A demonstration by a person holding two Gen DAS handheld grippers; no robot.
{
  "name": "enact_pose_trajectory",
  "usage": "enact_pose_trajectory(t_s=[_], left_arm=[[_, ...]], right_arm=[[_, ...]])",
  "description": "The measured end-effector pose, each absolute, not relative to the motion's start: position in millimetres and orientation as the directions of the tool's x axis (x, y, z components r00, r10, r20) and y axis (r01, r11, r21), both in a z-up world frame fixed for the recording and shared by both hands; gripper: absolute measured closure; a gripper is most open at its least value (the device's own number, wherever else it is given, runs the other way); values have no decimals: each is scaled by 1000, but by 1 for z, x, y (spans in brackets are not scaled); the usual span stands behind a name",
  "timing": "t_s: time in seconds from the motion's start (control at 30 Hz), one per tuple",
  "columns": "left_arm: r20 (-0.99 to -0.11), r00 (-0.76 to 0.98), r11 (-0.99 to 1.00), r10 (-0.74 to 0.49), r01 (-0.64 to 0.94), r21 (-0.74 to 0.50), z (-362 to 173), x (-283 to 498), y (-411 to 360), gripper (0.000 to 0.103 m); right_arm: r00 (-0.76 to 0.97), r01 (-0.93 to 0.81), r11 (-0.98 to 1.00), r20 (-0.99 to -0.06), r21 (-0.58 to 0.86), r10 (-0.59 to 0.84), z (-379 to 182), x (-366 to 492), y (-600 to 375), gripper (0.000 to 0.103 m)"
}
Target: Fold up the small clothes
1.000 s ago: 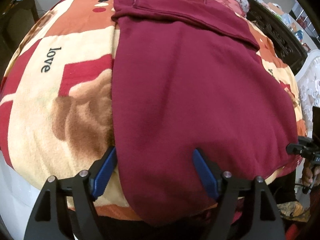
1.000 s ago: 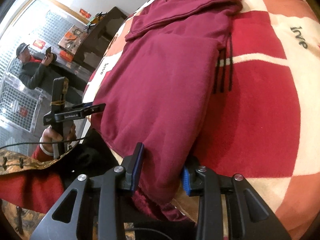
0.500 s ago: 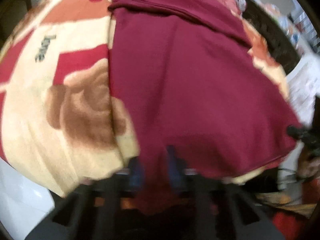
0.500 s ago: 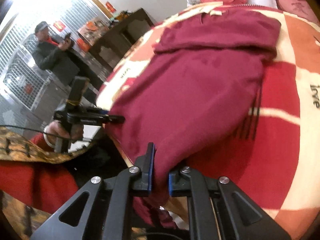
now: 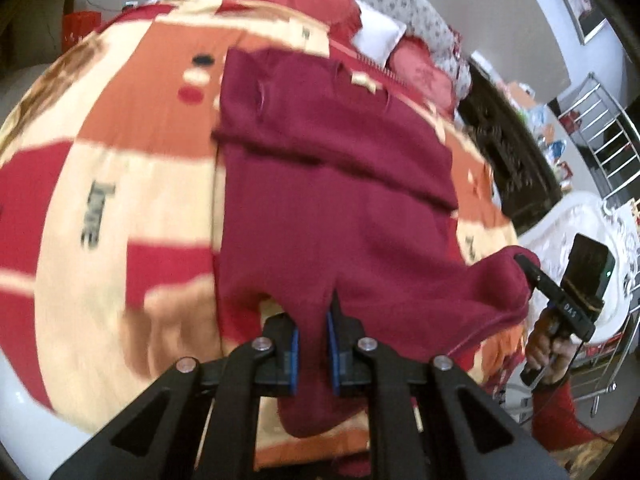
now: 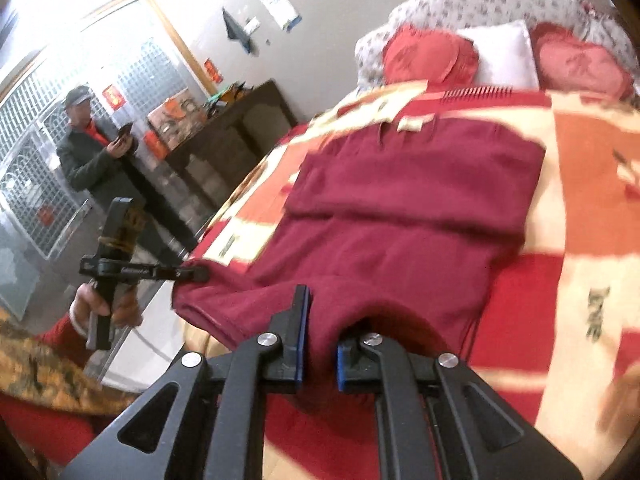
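Left gripper (image 5: 313, 344) clamped tight on hem of dark red knit sweater (image 5: 340, 200); right gripper (image 6: 319, 354) pinching other hem corner; sweater stretches ahead of both over red-cream patterned fleece blanket (image 5: 120, 208), hem raised.

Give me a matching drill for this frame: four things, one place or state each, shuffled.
Things:
1. left gripper
2. maroon knit sweater
3. white square pillow
4. patterned red-and-cream blanket

Place or state:
A. between two red cushions at the headboard
B. shut on the sweater's near hem
C. spread over the bed, printed "love"
D. top part folded over, hem lifted

Pairs: 1-B, 2-D, 3-A, 4-C
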State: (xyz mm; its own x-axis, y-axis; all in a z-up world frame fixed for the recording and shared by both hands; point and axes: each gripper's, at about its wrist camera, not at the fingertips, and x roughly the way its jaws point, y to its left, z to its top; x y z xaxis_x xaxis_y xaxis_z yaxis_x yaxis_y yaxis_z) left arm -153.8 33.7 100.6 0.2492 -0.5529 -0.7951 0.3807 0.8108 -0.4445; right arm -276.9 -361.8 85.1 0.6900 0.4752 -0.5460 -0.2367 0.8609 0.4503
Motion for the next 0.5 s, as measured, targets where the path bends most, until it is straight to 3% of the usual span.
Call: enact_pose_trajectory(t_s=[0.3, 0.5], left_arm=[[-742, 361, 812, -566, 399, -426, 121, -59, -10, 92], [-750, 379, 831, -542, 376, -411, 112, 19, -43, 92]], right_arm=[[794, -79, 870, -497, 486, 350, 88, -186, -409, 66], [786, -6, 876, -539, 483, 303, 78, -123, -434, 66]])
